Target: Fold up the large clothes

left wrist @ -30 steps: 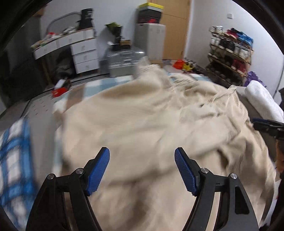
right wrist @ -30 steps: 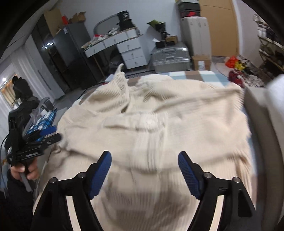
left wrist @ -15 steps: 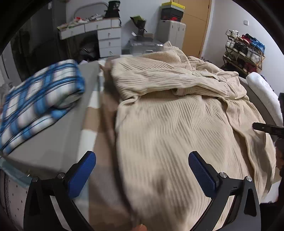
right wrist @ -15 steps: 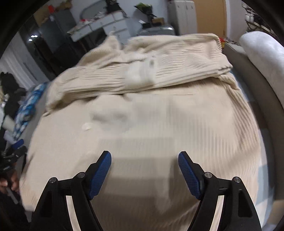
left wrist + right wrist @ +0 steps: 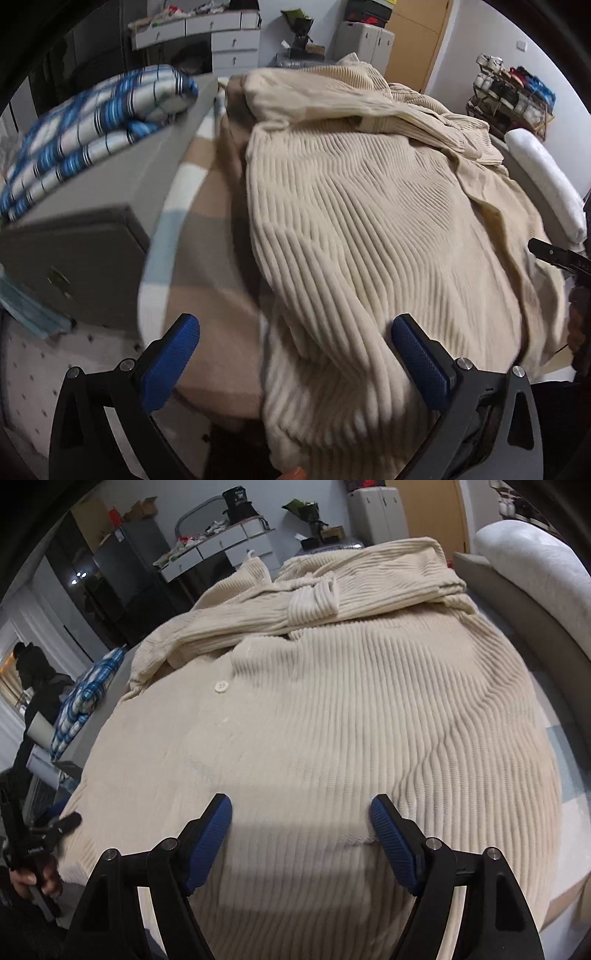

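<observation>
Cardigan: a large cream ribbed cardigan [image 5: 332, 709] fills the centre of both views, lying spread on a bed, its near hem at the lower edge of the frame and both sleeves [image 5: 280, 616] already crossed over the chest toward the upper centre.
Left gripper: the left gripper [image 5: 295, 354], at the bottom of its own view, has its blue pads wide apart and holds nothing; a bunched hem corner [image 5: 332, 332] rises between them.
Right gripper: the right gripper [image 5: 301, 827] is likewise spread and empty, poised over the hem at lower centre.
Step in hand: sleeves look done; I judge this is the reach for the bottom hem.
Next move: each gripper probably needs to pinch a hem corner, then both lift evenly and carry the hem up toward the collar.
Surface: a checked beige and pale blue bedcover [image 5: 192, 236] shows at centre left.
Beside: a folded blue plaid cloth [image 5: 92, 122] lies upper left on a grey ledge.
Room: white drawers [image 5: 221, 40] and a shoe rack [image 5: 513, 96] stand along the top.
</observation>
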The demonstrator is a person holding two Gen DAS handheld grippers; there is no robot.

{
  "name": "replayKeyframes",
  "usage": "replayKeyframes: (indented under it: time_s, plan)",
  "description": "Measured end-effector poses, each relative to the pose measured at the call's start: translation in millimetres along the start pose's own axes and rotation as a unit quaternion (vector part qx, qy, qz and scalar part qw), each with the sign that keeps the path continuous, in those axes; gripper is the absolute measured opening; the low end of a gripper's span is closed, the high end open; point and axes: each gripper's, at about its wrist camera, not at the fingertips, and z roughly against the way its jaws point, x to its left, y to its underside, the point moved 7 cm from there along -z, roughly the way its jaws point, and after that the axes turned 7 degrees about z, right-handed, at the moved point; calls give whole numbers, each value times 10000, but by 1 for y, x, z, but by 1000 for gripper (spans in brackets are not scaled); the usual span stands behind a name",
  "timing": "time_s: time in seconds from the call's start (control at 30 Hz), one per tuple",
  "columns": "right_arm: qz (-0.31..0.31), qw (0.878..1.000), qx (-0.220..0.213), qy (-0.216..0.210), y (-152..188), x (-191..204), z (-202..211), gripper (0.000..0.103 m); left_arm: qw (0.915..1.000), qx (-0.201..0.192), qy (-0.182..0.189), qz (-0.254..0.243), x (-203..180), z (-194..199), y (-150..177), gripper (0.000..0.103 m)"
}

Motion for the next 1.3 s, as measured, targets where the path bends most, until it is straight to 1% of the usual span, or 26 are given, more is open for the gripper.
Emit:
replayKeyframes:
  time_s: [0.07, 0.1, 0.2, 0.3, 0.4, 0.47, 0.53, 0.67, 0.73, 0.8, 0.83, 0.87, 0.93, 0.97, 1.0, 1.07, 1.1, 1.13, 1.17, 1.2, 1.27, 1.3]
  plan:
    - [-96, 9998, -109, 107, 1, -9, 13, 78, 10000, 4, -8, 14, 1, 2, 2, 102]
    - [-204, 9993, -199, 237, 0, -20, 23, 78, 10000, -9, 1, 56, 3, 3, 4, 102]
    - [-500, 9964, -404, 552, 5, -50, 49, 78, 9991, 21, 194, 387, 12, 9, 7, 101]
    - [-819, 9921, -536, 789, 12, -79, 68, 78, 9973, -58, 247, 689, 20, 16, 9, 101]
    - [-1099, 9880, -635, 881, 16, -100, 81, 78, 9942, -187, 423, 967, 24, 22, 5, 101]
    - [-1216, 9853, -691, 983, 18, -109, 88, 78, 9927, -190, 568, 1047, 24, 24, 3, 101]
    - [-1266, 9834, -740, 1071, 21, -115, 97, 78, 9930, -213, 556, 1023, 25, 27, 4, 101]
    - [-1300, 9819, -806, 1117, 23, -120, 103, 78, 9940, -273, 157, 1049, 42, 38, 17, 101]
    - [-1326, 9816, -831, 1092, 23, -121, 103, 78, 9942, -281, 71, 1040, 47, 42, 25, 101]
    - [-1313, 9827, -827, 1013, 22, -120, 101, 78, 9959, -203, 80, 881, 45, 43, 26, 101]
    - [-1263, 9836, -821, 993, 22, -118, 100, 78, 9971, -182, -38, 738, 42, 42, 25, 101]
    - [-1225, 9841, -804, 1001, 22, -116, 99, 78, 9978, -165, -54, 638, 39, 41, 25, 101]
    - [-1162, 9852, -770, 994, 23, -113, 99, 78, 9993, 59, -37, 363, 33, 35, 33, 100]
    - [-1157, 9854, -750, 995, 24, -113, 98, 78, 9994, 173, -82, 272, 31, 31, 38, 92]
    - [-1161, 9855, -716, 1009, 25, -113, 98, 78, 9993, 284, -55, 230, 29, 27, 44, 86]
    - [-1197, 9847, -697, 1054, 26, -115, 97, 78, 9990, 373, -1, 247, 27, 23, 49, 60]
    - [-1214, 9845, -698, 1054, 26, -115, 98, 78, 9990, 324, 93, 280, 25, 23, 49, 53]
    - [-1218, 9845, -700, 1048, 26, -114, 98, 78, 9991, 264, 148, 302, 23, 26, 47, 41]
    - [-1204, 9846, -703, 1055, 26, -114, 99, 78, 9990, 201, 243, 309, 20, 28, 45, 37]
    - [-1177, 9848, -717, 1061, 25, -112, 100, 78, 9989, 198, 330, 252, 16, 28, 44, 37]
    - [-1117, 9854, -741, 1051, 23, -109, 101, 78, 9990, 285, 323, 122, 11, 25, 45, 37]
    - [-1097, 9854, -756, 1058, 23, -108, 103, 78, 9986, 400, 317, 113, 10, 20, 48, 37]
